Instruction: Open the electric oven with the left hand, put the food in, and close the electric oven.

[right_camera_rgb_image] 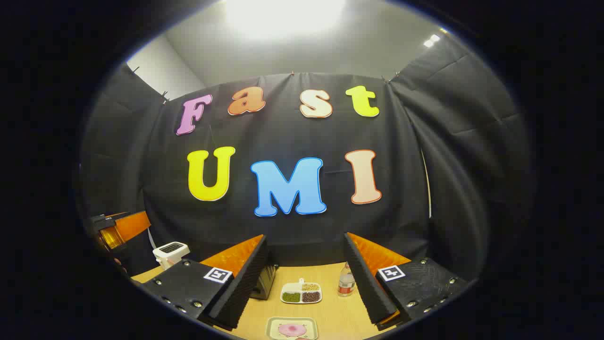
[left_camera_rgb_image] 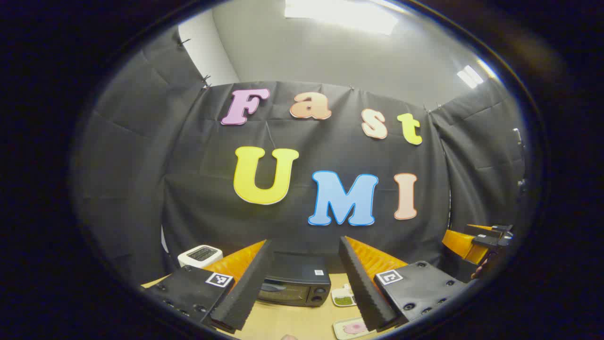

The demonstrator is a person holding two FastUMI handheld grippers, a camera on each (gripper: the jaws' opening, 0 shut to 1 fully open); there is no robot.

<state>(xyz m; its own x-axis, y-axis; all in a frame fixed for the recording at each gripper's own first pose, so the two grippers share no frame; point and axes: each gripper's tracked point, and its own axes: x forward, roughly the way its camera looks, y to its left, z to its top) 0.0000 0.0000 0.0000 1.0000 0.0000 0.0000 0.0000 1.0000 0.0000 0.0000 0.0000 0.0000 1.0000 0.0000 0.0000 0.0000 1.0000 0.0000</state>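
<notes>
Oven on wooden table, door shut, dead ahead between wide-spread fingers of left gripper, long axis crosswise. Pink food on tray right of oven, before right gripper, also wide, empty.

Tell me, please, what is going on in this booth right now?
A person holds a hand-held gripper in each hand above a wooden table. The left hand-held gripper is open and faces the black electric oven, whose door looks shut. The right hand-held gripper is open too, holding nothing. The tray with pink food lies on the table, untouched, near a divided dish and a bottle.
</notes>
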